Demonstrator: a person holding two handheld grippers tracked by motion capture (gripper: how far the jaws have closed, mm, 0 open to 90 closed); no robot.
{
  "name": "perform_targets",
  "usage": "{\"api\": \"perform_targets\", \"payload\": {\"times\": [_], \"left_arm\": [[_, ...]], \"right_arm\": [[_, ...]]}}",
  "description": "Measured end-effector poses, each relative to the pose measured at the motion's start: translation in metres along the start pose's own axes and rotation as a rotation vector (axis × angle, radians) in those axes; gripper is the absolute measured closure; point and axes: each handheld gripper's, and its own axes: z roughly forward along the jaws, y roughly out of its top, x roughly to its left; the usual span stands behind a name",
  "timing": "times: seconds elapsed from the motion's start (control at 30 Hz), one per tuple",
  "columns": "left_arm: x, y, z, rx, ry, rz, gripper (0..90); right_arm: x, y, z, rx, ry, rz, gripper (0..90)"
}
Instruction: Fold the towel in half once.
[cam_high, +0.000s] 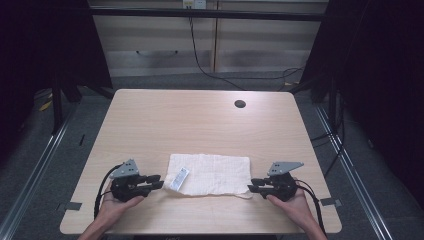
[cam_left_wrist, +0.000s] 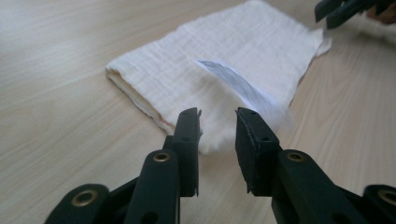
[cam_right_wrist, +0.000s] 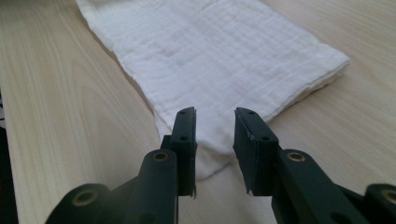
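Observation:
A folded white cloth (cam_high: 210, 175) lies flat near the front of the wooden table (cam_high: 200, 120), with a printed label (cam_high: 181, 178) at its left end. My left gripper (cam_high: 159, 181) rests at the cloth's left near corner. In the left gripper view its jaws (cam_left_wrist: 217, 121) stand apart around the cloth (cam_left_wrist: 187, 70) corner, not pressing it, with the label (cam_left_wrist: 238, 84) just beyond. My right gripper (cam_high: 252, 185) sits at the right near corner. Its jaws (cam_right_wrist: 215, 119) are open too, with a corner of the cloth (cam_right_wrist: 215, 51) lying between them. The right gripper (cam_left_wrist: 334, 11) also appears far off in the left gripper view.
A round cable hole (cam_high: 240, 104) sits at the table's far right. Behind the table are a pale cabinet (cam_high: 210, 45) and a black cable (cam_high: 200, 65) on the floor. Metal rails (cam_high: 35, 165) run along both sides.

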Motion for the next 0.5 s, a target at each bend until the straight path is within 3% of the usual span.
{"api": "perform_targets", "payload": {"times": [0.23,0.37,0.5], "left_arm": [[0.013,0.007,-0.007,-0.042,0.056,-0.036,67.9],[0.019,0.016,0.005,-0.03,0.069,-0.038,67.4],[0.025,0.027,0.026,0.003,0.063,-0.028,68.7]], "right_arm": [[-0.005,0.006,-0.004,-0.034,-0.012,0.019,70.6],[-0.011,0.013,-0.002,-0.058,-0.022,0.023,72.5],[-0.02,0.023,0.003,-0.072,-0.038,0.021,78.2]]}}
